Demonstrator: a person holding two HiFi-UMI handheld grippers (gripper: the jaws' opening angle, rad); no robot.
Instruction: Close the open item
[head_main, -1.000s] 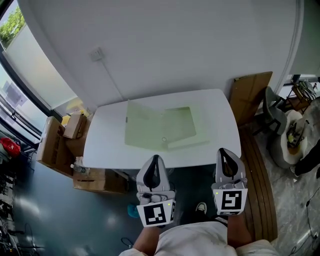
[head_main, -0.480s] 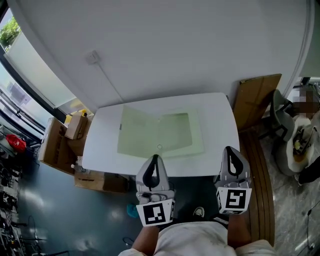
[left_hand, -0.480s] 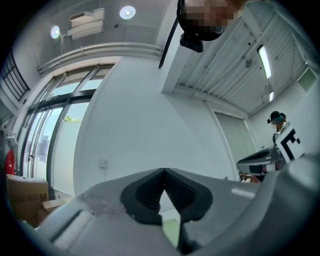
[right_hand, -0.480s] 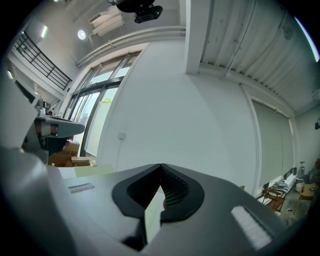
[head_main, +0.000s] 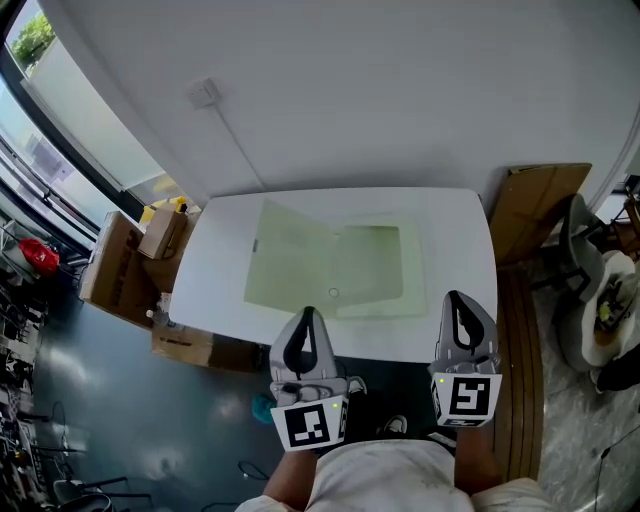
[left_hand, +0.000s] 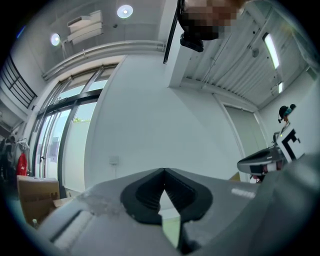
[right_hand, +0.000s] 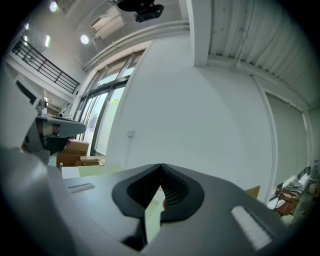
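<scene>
Head view: a pale green folder (head_main: 330, 265) lies open on the white bench (head_main: 215, 280); left gripper (head_main: 306, 316) and right gripper (head_main: 456, 298) hover near its front edge, jaws pressed together, empty.

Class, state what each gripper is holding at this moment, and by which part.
Nothing is held. The left gripper and right gripper both have their jaws together and empty; the open green folder lies untouched on the table.

Head view: high above left gripper (head_main: 308, 315) and right gripper (head_main: 456, 298), facing steeply down; table (head_main: 215, 270) lies ahead of jaws. Gripper views: low, tilted up along jaws; all share wall socket (head_main: 204, 93), probably table edge.
</scene>
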